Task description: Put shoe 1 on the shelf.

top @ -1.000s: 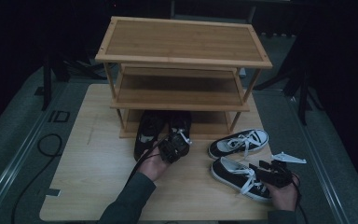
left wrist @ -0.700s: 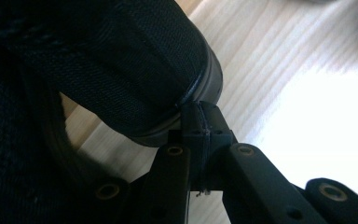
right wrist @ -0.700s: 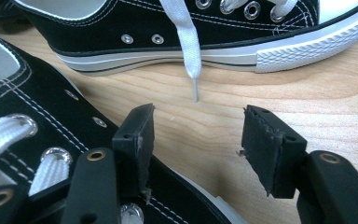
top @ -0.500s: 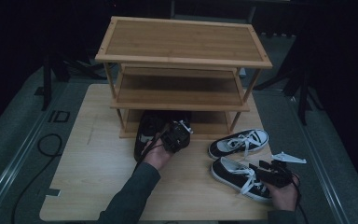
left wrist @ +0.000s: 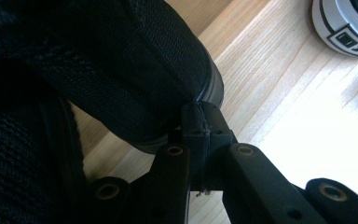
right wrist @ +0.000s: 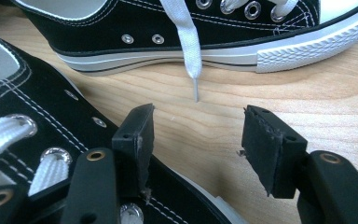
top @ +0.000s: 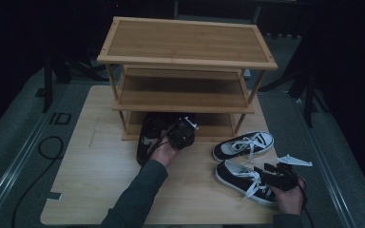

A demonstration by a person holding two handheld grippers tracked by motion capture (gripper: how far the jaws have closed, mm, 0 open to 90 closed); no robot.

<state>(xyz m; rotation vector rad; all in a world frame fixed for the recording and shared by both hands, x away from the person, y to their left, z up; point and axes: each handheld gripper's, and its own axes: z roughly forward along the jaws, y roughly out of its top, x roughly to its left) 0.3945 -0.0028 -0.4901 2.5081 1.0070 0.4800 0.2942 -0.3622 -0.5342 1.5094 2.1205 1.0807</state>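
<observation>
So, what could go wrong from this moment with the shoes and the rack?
1. The left hand-held gripper is shut beside the black mesh shoe, maybe only on its edge; the shoe could slip while it moves toward the rack's bottom shelf.
2. The right hand-held gripper stands open over the near sneaker; the other sneaker's loose white lace could get caught.

Pretty dim room, back wall basically black, can't make out detail. Light wood table [top: 100,190] in middle, pale grain, catches most of light. Three-tier bamboo rack [top: 185,47] sits on far half of table, top shelf bare. Grey carpet floor [top: 9,156] all round, metal rail strip along left edge. Black cable [top: 43,156] loops on carpet left of table. Dark stand legs [top: 309,95] right of rack, another dark stand back left.
</observation>
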